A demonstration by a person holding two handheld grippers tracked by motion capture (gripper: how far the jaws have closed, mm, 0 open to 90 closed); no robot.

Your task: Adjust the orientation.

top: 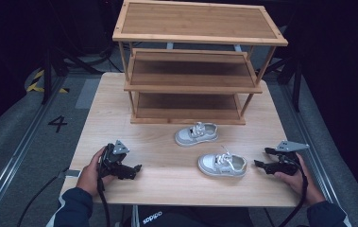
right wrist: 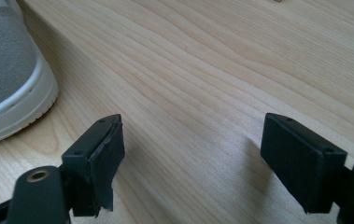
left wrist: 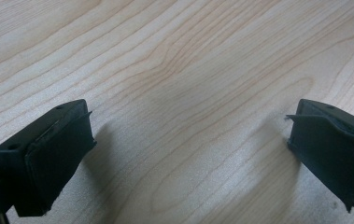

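A person sits at a light wooden desk (top: 167, 189) with a claw in each hand. The left claw (top: 130, 171) lies low over the near left part of the desk, its jaws spread wide with nothing but bare wood grain between them, as the left gripper view shows. The right claw (top: 260, 158) rests at the near right edge, pointing toward the middle of the desk; its jaws also stand wide apart and hold nothing.

Two small grey and white shoes sit on the desk between the claws and a wooden shelf rack (top: 193, 66) at the far side. The nearer shoe (top: 221, 164) lies near the right claw, apart from it. In the right gripper view its pale rubber sole edge (right wrist: 20, 107) shows at the upper left, clear of the jaws. The farther shoe (top: 196, 134) sits just in front of the rack's lowest shelf, well apart from both claws.
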